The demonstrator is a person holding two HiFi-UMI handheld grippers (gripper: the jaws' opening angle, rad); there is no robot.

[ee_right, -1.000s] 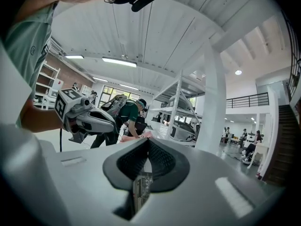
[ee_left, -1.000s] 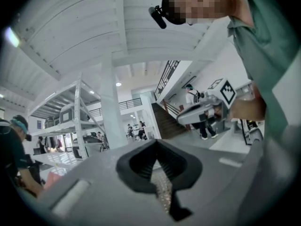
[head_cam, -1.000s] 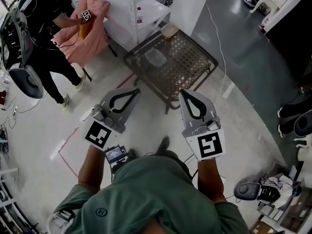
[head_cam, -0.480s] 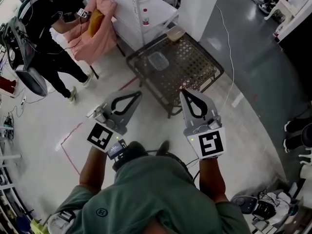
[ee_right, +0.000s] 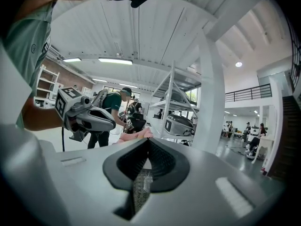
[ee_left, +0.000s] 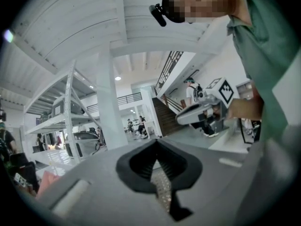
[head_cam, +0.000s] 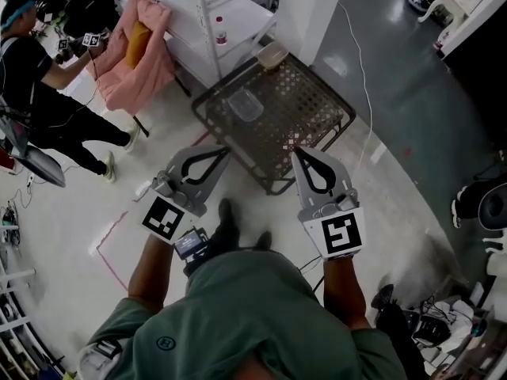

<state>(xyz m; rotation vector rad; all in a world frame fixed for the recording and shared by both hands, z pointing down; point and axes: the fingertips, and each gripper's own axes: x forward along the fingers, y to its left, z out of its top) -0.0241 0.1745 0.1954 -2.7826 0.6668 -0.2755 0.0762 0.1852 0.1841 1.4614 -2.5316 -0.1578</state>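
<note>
Left claw [ee_left: 156, 143]: jaws closed tip to tip. Only the spade-shaped hollow behind the tips is open, and we see nothing gripped in it.
Right claw [ee_right: 148, 143]: the same, tips meeting and the hollow empty.
Claw pose: in the head view both are held side by side in front of the person's green shirt [head_cam: 253, 323]. They are apart from each other, tips pointing away from the body, marker cubes at the wrist end.
Nearest thing: dark metal mesh bench [head_cam: 317, 105], just beyond both sets of tips in the head view. We see neither claw touching it.
On the bench: clear shallow plastic tub [head_cam: 244, 105] toward its left side. A pale round bowl [head_cam: 273, 54] sits at the far corner.
Behind the bench: white metal shelving rack [head_cam: 207, 18] and, beside it, a white square column [head_cam: 309, 6].
Left of the rack: pink cloth draped over a chair [head_cam: 135, 54]. A second person in dark clothes [head_cam: 40, 93] stands next to it.
Floor: pale, with a red tape outline [head_cam: 107, 244] to the left of the left claw. A white cable [head_cam: 360, 77] runs past the bench's right side.
</note>
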